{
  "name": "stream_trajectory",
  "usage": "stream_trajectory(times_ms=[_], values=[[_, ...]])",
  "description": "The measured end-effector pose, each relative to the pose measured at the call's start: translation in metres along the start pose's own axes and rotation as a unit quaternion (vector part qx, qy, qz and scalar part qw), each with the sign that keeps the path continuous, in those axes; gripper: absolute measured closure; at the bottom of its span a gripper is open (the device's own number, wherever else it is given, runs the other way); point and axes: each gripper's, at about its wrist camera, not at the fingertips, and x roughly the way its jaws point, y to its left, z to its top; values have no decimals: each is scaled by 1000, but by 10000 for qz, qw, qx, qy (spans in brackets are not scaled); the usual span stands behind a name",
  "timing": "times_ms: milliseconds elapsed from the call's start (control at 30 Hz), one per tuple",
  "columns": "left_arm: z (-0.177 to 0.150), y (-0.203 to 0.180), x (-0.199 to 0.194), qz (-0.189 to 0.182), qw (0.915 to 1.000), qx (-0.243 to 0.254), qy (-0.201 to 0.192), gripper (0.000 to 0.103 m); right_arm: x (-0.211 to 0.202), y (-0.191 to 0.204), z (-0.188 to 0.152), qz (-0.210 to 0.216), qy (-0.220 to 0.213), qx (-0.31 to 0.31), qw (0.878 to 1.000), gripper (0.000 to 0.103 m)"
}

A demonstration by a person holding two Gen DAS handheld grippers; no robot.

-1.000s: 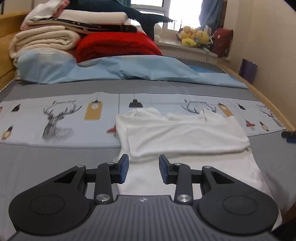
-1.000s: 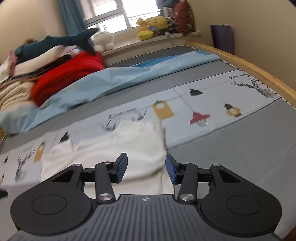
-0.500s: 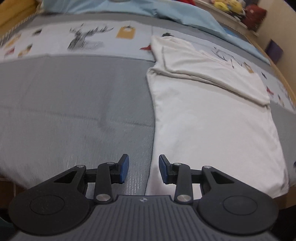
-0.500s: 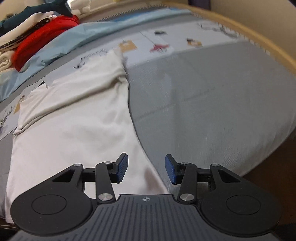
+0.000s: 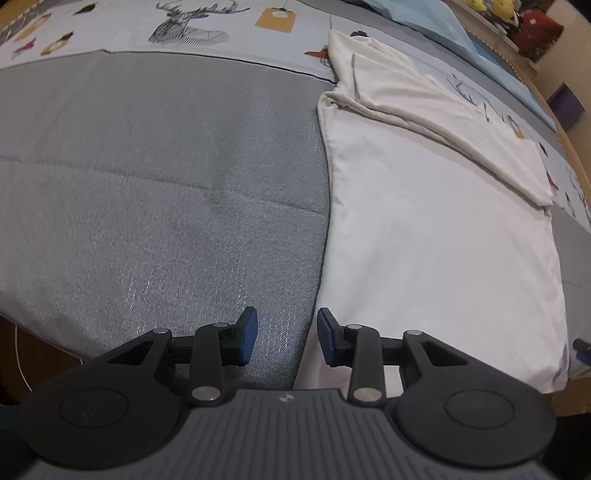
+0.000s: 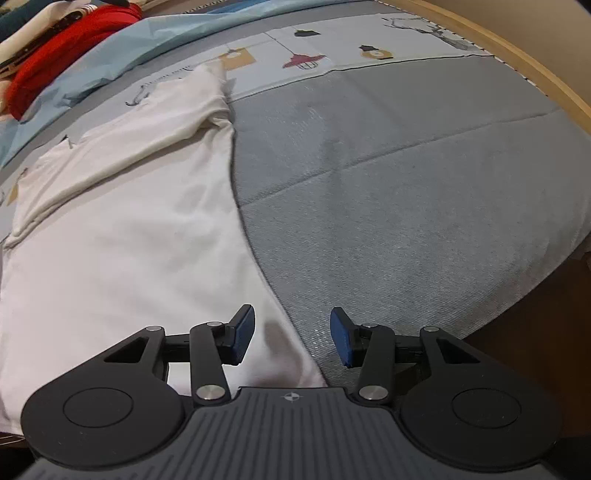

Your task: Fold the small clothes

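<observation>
While the white T-shirt spans both near corners | I hover left gripper and right gripper, jaws apart, empty.

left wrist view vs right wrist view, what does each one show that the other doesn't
Only the left wrist view shows the deer print on the bedcover, the plush toys on the far ledge, and the left gripper, open at the shirt's left edge. Only the right wrist view shows the red blanket, the red lamp print, and the right gripper, open over the shirt's right bottom corner. Both show the white shirt, its top part folded down, lying on the grey bedcover.
</observation>
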Motion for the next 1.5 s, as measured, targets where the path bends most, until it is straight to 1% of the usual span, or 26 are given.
stream_trajectory(times_ms=[200, 400, 500, 600, 833, 1033, 1100, 1167, 1200, 1233, 1300, 1367, 1500], values=[[0, 4, 7, -43, 9996, -178, 230, 64, 4, 0, -1, -28, 91, 32, 9999, 56], [-4, 6, 10, -195, 9985, -298, 412, 64, 15, 6, -5, -50, 393, -52, 9992, 56], [-3, 5, 11, -262, 9983, -200, 478, 64, 18, 14, -9, -47, 515, -257, 9983, 56], [-3, 3, 12, -292, 9981, -43, 535, 64, 19, 20, -11, -79, 541, -424, 9976, 56], [-1, 4, 13, -259, 9980, 143, 550, 64, 19, 24, -10, -56, 550, -514, 9971, 56], [-3, -1, 15, -278, 9972, 312, 621, 66, 19, 31, -11, 49, 582, -719, 9957, 72], [-4, -4, 16, -296, 9965, 419, 660, 69, 19, 33, -10, 91, 599, -769, 9952, 79], [-6, -8, 18, -365, 9951, 531, 753, 83, 19, 33, -9, 129, 616, -807, 9948, 81], [-8, -10, 18, -397, 9943, 595, 797, 84, 19, 33, -9, 136, 619, -813, 9947, 81], [-9, -12, 19, -433, 9933, 671, 838, 89, 19, 33, -8, 142, 626, -807, 9947, 81], [-13, -18, 20, -505, 9908, 832, 937, 90, 18, 32, -8, 159, 653, -779, 9947, 80], [-15, -22, 22, -485, 9892, 960, 993, 90, 18, 31, -7, 154, 687, -772, 9945, 80], [-15, -21, 23, -421, 9900, 914, 992, 90, 18, 31, -8, 141, 709, -780, 9943, 80]])
